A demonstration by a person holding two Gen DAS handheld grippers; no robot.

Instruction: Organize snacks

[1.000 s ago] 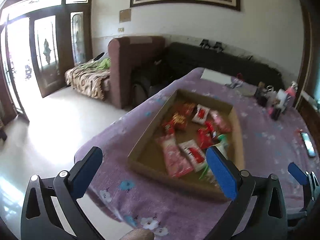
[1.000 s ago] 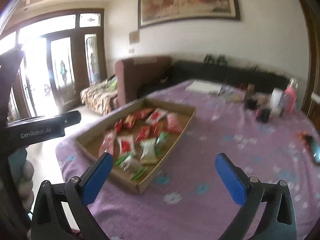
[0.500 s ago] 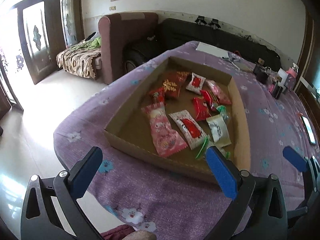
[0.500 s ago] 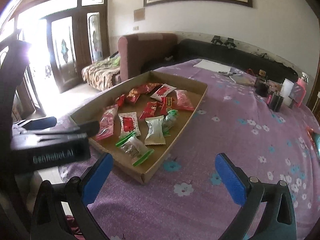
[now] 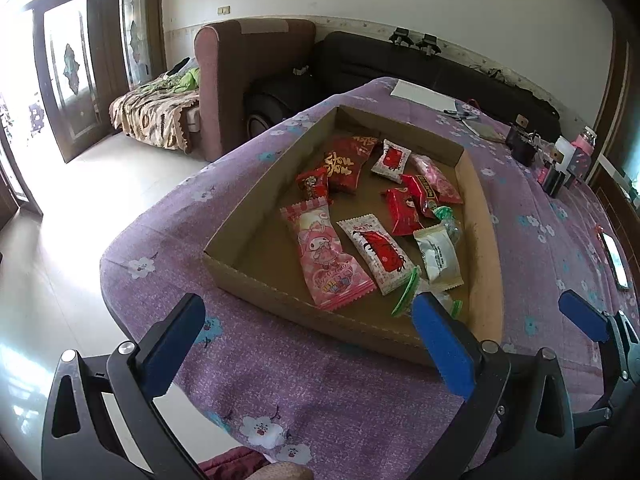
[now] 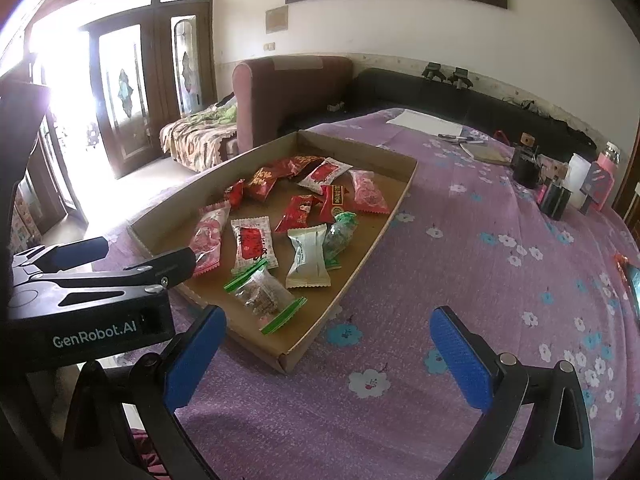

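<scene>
A shallow cardboard tray (image 5: pixel 256 236) (image 6: pixel 384 216) lies on the purple flowered cloth and holds several snack packets. Among them are a pink cartoon packet (image 5: pixel 324 256) (image 6: pixel 208 236), a white-and-red packet (image 5: pixel 376 250) (image 6: pixel 252 242), a plain white packet (image 5: pixel 438 254) (image 6: pixel 307 262), a clear bag with green strips (image 6: pixel 262 294) and red packets (image 5: pixel 348 164) at the far end. My left gripper (image 5: pixel 308 348) is open, low over the cloth just short of the tray's near wall. My right gripper (image 6: pixel 328 364) is open at the tray's near right corner. Both are empty.
The cloth-covered table (image 6: pixel 480 280) drops off on the left to a pale floor (image 5: pixel 80 208). Bottles and small dark items (image 6: pixel 560 184) stand at the far right, papers (image 6: pixel 424 122) at the far end, a phone (image 5: pixel 614 254) near the right edge. A sofa (image 5: pixel 256 68) stands beyond.
Both grippers have tilted down and moved closer to the tray, which now fills more of each view. Both stay open and nothing was picked up.
</scene>
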